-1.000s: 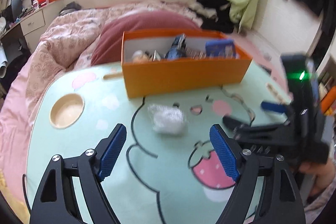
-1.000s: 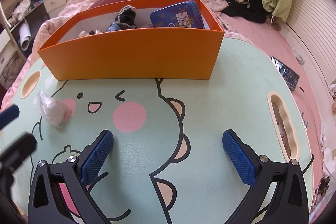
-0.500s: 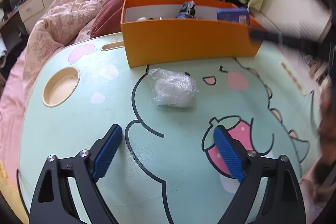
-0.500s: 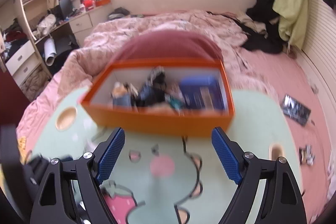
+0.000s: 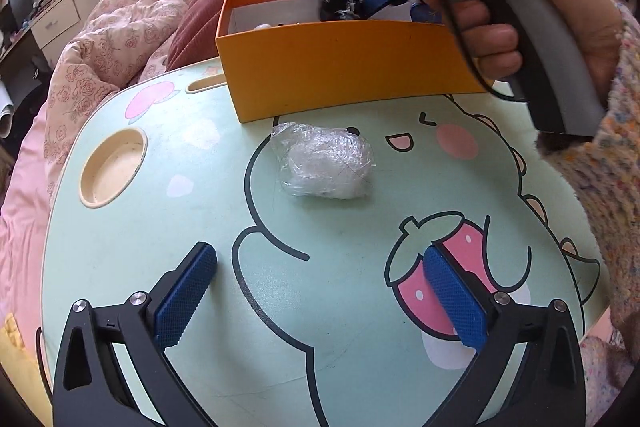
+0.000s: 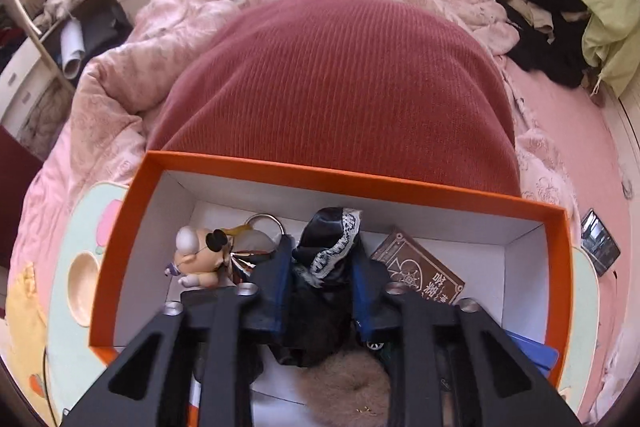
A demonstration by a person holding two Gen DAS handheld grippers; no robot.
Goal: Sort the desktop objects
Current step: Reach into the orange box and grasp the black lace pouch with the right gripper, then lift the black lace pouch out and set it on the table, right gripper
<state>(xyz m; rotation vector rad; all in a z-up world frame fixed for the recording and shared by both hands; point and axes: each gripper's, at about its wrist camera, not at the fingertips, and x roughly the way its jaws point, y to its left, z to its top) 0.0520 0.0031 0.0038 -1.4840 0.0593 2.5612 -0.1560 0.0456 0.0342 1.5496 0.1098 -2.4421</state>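
Two tools work over a mint cartoon-printed counter. Left tool, its jaws just spread wide with nothing between them, hovers short of a crumpled clear plastic bundle lying just before the orange box. Right tool, just closed, grips a black lace-trimmed cloth inside that box, between a small figurine and a brown card.

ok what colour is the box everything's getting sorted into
Orange outside, white inside. The box shows best in the right wrist view, looking down into it.
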